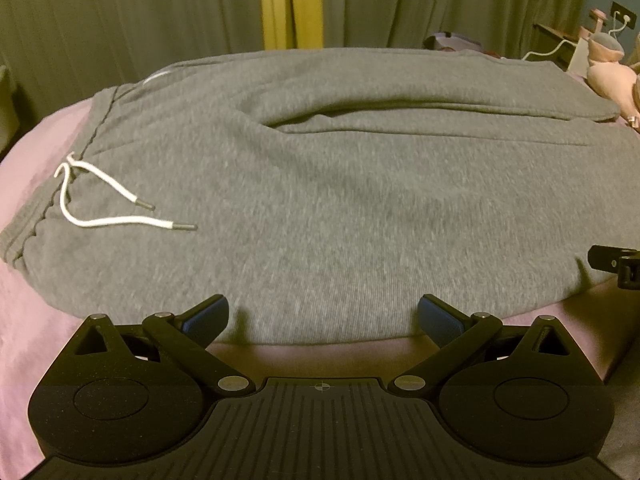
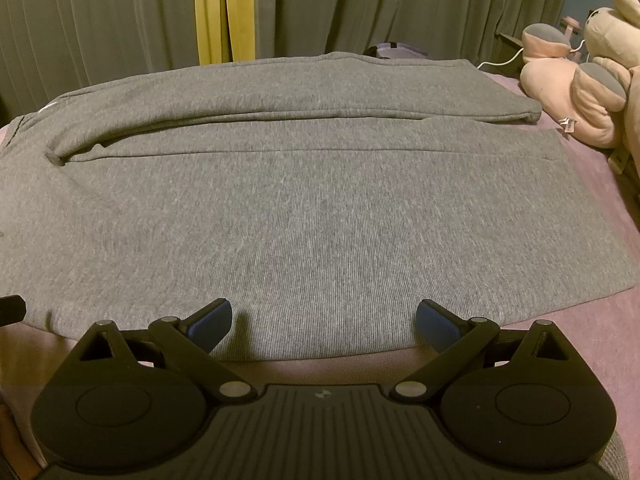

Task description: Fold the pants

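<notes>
Grey sweatpants (image 1: 320, 184) lie flat on a pink bed sheet (image 1: 36, 320), waistband to the left with a white drawstring (image 1: 100, 204), legs running right. The far leg overlaps the near one along a fold. My left gripper (image 1: 322, 316) is open and empty at the near edge of the pants, by the hip area. My right gripper (image 2: 324, 316) is open and empty at the near edge of the near leg (image 2: 320, 220). The right gripper's tip shows at the right edge of the left wrist view (image 1: 616, 264).
Pink plush toys (image 2: 580, 96) lie at the far right on the bed. Green and yellow curtains (image 2: 224, 12) hang behind. A white cable (image 1: 548, 50) and small items sit at the far right. The sheet (image 2: 580, 340) shows along the near edge.
</notes>
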`<move>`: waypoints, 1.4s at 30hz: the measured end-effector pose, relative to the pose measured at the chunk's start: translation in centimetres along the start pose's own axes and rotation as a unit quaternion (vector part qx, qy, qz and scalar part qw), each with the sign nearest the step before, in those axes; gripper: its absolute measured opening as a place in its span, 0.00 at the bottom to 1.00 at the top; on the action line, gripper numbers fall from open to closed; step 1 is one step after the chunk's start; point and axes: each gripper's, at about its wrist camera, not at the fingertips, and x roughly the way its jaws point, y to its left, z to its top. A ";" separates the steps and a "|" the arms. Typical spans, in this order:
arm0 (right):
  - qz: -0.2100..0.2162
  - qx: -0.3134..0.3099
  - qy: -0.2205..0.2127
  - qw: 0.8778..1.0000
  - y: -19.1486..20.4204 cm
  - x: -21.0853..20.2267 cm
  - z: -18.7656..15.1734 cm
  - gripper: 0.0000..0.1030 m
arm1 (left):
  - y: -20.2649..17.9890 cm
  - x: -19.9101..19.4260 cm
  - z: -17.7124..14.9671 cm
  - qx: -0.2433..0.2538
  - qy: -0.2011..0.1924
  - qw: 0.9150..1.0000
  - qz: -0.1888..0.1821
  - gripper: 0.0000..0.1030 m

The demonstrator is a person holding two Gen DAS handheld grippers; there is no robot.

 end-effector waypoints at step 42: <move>-0.003 -0.002 0.001 1.000 -0.1 0.1 -0.1 0.96 | 0.5 0.1 0.3 -0.013 0.011 1.000 -0.008 1.00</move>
